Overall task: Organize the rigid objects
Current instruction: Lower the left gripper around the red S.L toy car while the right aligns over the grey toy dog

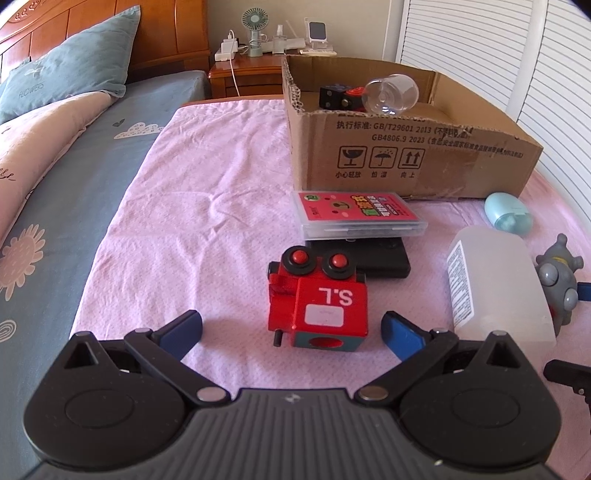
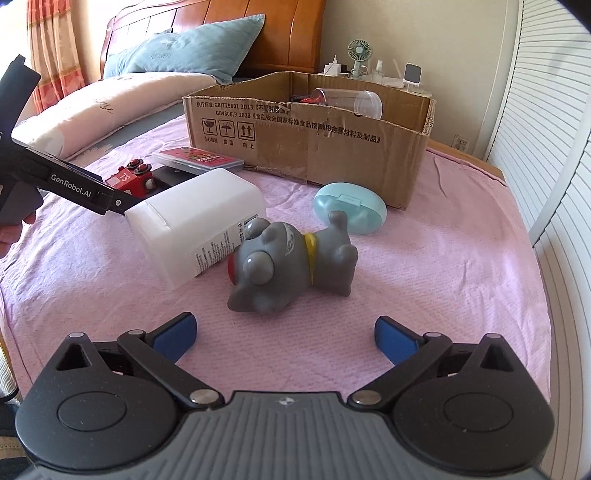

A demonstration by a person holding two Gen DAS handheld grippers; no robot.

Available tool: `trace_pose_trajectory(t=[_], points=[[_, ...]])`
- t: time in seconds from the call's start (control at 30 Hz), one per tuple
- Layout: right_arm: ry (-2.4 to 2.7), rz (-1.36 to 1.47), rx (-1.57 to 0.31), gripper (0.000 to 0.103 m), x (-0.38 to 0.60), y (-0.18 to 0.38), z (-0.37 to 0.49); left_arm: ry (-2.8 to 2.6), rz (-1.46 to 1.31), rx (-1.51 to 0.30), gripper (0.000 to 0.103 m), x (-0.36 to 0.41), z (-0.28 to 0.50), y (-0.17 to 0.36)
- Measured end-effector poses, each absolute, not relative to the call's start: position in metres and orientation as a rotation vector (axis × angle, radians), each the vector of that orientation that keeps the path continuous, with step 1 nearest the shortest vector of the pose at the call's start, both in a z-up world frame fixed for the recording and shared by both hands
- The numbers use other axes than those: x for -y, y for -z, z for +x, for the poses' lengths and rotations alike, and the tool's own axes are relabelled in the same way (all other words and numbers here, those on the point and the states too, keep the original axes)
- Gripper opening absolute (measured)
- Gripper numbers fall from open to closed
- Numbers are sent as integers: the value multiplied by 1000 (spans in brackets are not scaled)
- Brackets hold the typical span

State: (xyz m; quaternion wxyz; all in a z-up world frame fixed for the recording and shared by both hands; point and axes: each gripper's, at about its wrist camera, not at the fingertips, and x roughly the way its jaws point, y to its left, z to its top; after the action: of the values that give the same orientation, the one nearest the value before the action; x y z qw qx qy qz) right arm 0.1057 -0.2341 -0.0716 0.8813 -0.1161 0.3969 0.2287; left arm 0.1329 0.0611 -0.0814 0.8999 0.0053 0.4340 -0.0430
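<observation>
A red toy train block marked "S.L" (image 1: 319, 301) lies on the pink cloth just ahead of my left gripper (image 1: 293, 328), which is open with nothing between its blue pads. A grey rubber toy animal (image 2: 288, 262) lies on its side right in front of my right gripper (image 2: 284, 338), also wide open and empty. A white plastic bottle (image 2: 195, 221) lies beside the toy animal. Behind sit a card case (image 1: 360, 214) on a black box, a teal oval case (image 2: 349, 206) and an open cardboard box (image 2: 314, 147) holding a clear cup (image 1: 391, 94) and dark blocks.
The pink cloth (image 1: 207, 229) covers a table beside a bed with pillows (image 1: 70, 62). A nightstand with a fan (image 1: 255, 29) stands behind the box. White louvred doors (image 2: 554, 147) line the right side. The left tool's arm (image 2: 66, 181) reaches in from the left.
</observation>
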Motion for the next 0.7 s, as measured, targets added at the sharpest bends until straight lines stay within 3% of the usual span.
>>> trace_pose_trajectory(t=[0.7], points=[[-551,-295,-886,103,230,69,117,103,17,-894,102,-59,134,82]])
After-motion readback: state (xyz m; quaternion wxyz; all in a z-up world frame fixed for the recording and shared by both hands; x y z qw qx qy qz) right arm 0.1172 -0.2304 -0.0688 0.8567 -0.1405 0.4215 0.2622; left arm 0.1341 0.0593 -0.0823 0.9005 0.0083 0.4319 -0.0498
